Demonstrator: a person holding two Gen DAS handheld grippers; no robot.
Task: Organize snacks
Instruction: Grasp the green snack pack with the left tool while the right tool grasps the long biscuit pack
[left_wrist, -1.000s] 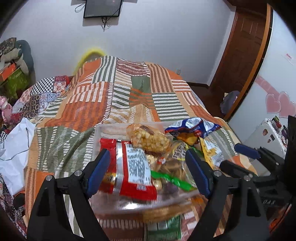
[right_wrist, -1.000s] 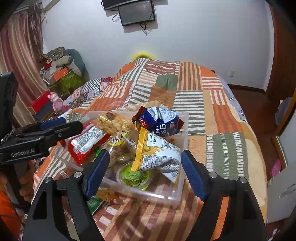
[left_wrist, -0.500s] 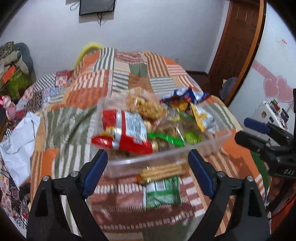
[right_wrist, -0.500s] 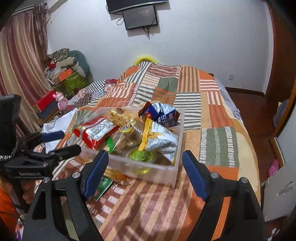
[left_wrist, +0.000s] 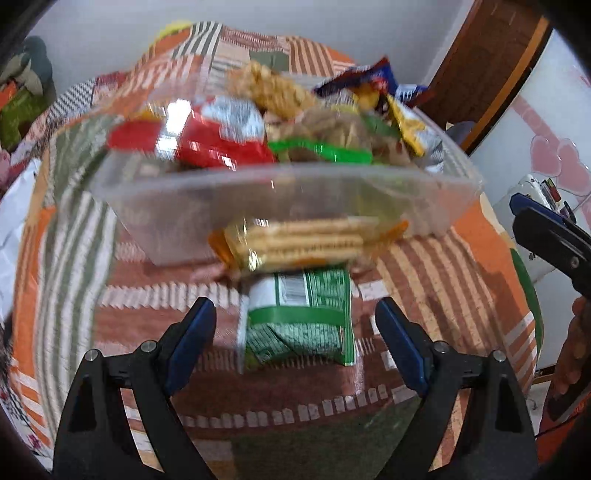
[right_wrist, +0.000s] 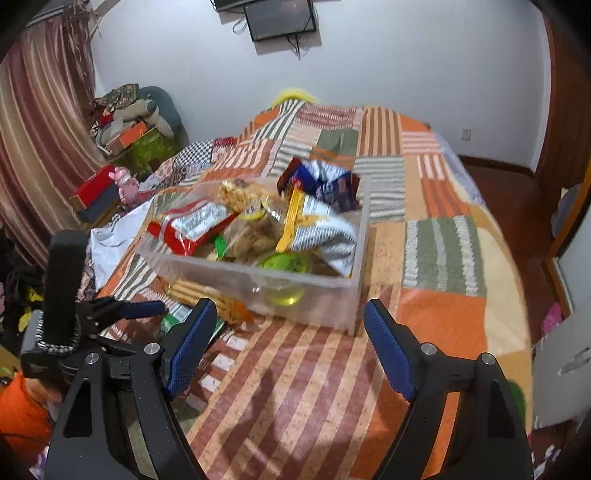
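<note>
The green packet (left_wrist: 299, 321) lies flat on the bed, just near of the clear bin (left_wrist: 288, 195), and sits between the blue pads of the left tongs (left_wrist: 295, 343), which stand wide with neither pad touching it. Its long axis runs away from the tongs toward the bin, so the pads would close across its short width; it looks like the next snack to be lifted, and the left hand is plainly the nearer one. Touching its far end is a biscuit pack (left_wrist: 295, 242), lying crosswise against the bin's near wall. The right tongs (right_wrist: 290, 345) are also wide and hold nothing, hovering over bare bedspread (right_wrist: 436, 251) near the bin's near right corner, well to the right of the packet (right_wrist: 177, 319). The bin is heaped with snacks: a red bag (right_wrist: 192, 225) on the left, a blue bag (right_wrist: 325, 182) at the far side, and a green cup (right_wrist: 284, 264) low in front. The patchwork bedspread is soft, so the packet may sink under a push. Beyond are a white wall, a wall screen (right_wrist: 280, 16), a curtain (right_wrist: 40, 122) at left and a wooden door (left_wrist: 491, 62) at right.
</note>
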